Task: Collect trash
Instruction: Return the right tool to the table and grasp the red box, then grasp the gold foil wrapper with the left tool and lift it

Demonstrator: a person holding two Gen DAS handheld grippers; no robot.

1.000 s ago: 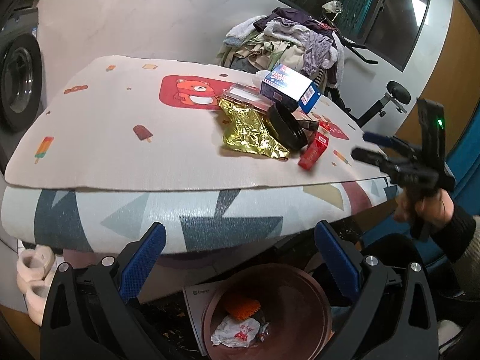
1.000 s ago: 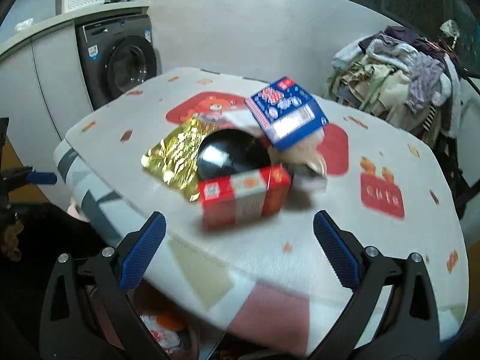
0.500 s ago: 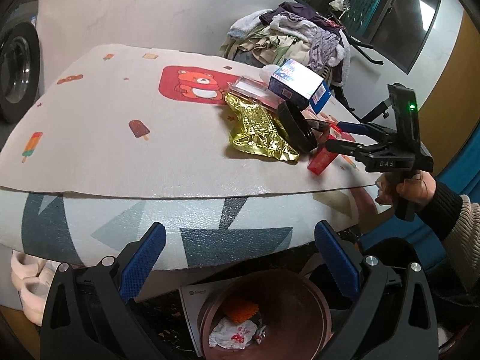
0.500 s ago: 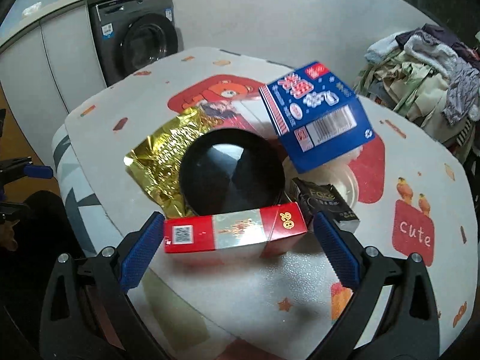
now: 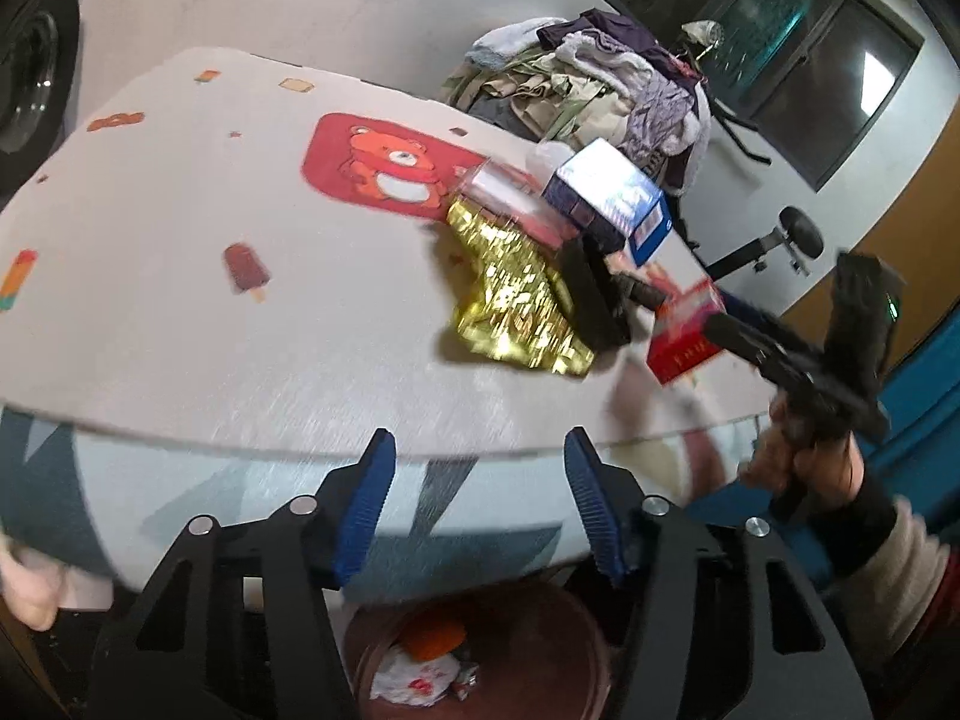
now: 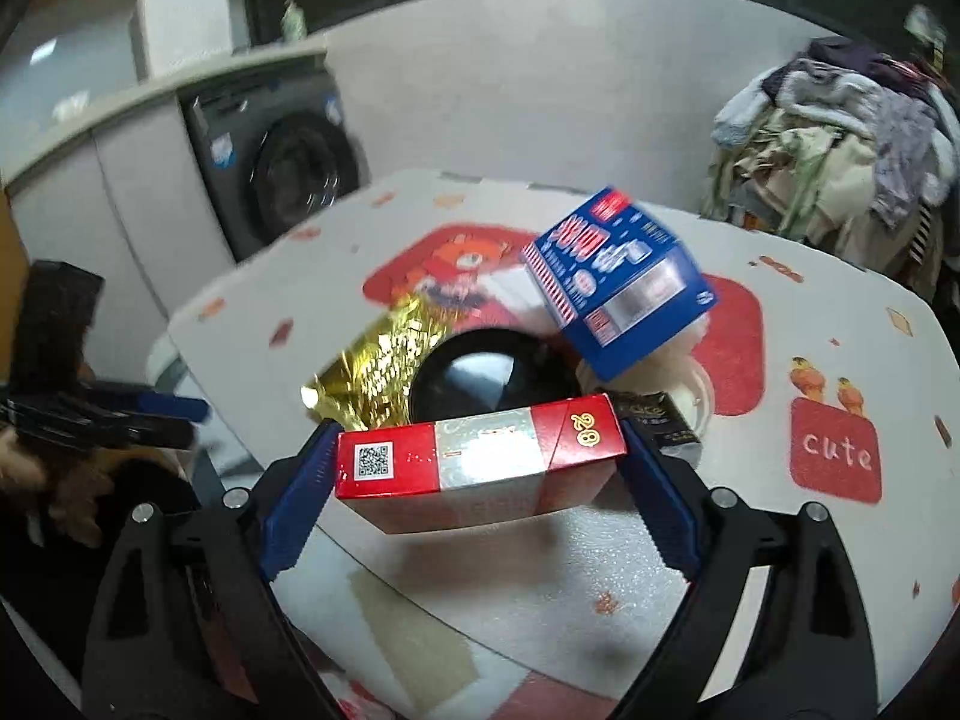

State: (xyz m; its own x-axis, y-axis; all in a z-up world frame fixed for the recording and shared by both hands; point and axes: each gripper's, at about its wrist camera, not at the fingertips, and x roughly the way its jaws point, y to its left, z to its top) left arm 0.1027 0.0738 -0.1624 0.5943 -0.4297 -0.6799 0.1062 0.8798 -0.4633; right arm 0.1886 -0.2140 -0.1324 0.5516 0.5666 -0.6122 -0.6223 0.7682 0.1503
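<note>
A red carton [image 6: 480, 462] lies at the near edge of the patterned table, and my right gripper [image 6: 480, 480] is shut on its two ends. It also shows in the left wrist view [image 5: 684, 339], with the right gripper [image 5: 720, 324] around it. Behind it lie a black round bowl [image 6: 489, 381], a gold foil wrapper [image 6: 384, 372], a blue box [image 6: 618, 282] and a small black box [image 6: 666, 426]. My left gripper [image 5: 480, 498] is open and empty, below the table's edge and above a brown trash bin [image 5: 480, 648] holding some trash.
A pile of clothes [image 6: 840, 138] stands behind the table. A washing machine [image 6: 288, 174] is at the far left. The table mat [image 5: 180, 252] has a bear print. A transparent box [image 5: 504, 192] lies beside the gold wrapper.
My right gripper has moved in and closed on the red carton. My left gripper has narrowed and moved closer to the table edge.
</note>
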